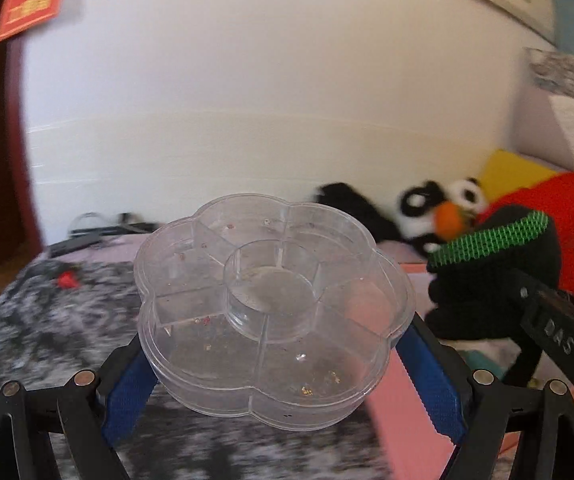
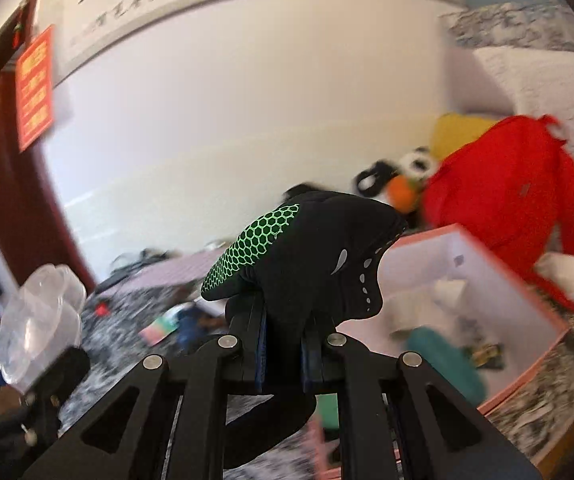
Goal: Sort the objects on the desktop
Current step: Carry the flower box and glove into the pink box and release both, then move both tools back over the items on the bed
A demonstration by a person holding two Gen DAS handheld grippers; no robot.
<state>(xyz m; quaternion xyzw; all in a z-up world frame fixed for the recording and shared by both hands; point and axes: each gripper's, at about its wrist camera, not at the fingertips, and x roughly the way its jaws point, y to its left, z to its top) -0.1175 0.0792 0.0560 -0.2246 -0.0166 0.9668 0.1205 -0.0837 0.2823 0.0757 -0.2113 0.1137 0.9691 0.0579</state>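
A clear flower-shaped plastic organizer box (image 1: 271,292) with several compartments is held above the marbled desktop (image 1: 39,332), my left gripper (image 1: 277,344) shut on its sides with blue pads. The same box (image 2: 35,320) shows at the far left of the right wrist view. My right gripper (image 2: 285,320) is shut on a black glove (image 2: 319,256) with a green honeycomb patch, raised over the desk. That glove (image 1: 491,276) appears at the right of the left wrist view, beside the right gripper's arm.
A pink open box (image 2: 527,292) holding a teal item and small things lies at the right. Behind it sit a red backpack (image 2: 503,192), a panda plush (image 1: 443,208) and a yellow cushion (image 1: 511,172). A small red piece (image 1: 67,280) and cables lie at the far left.
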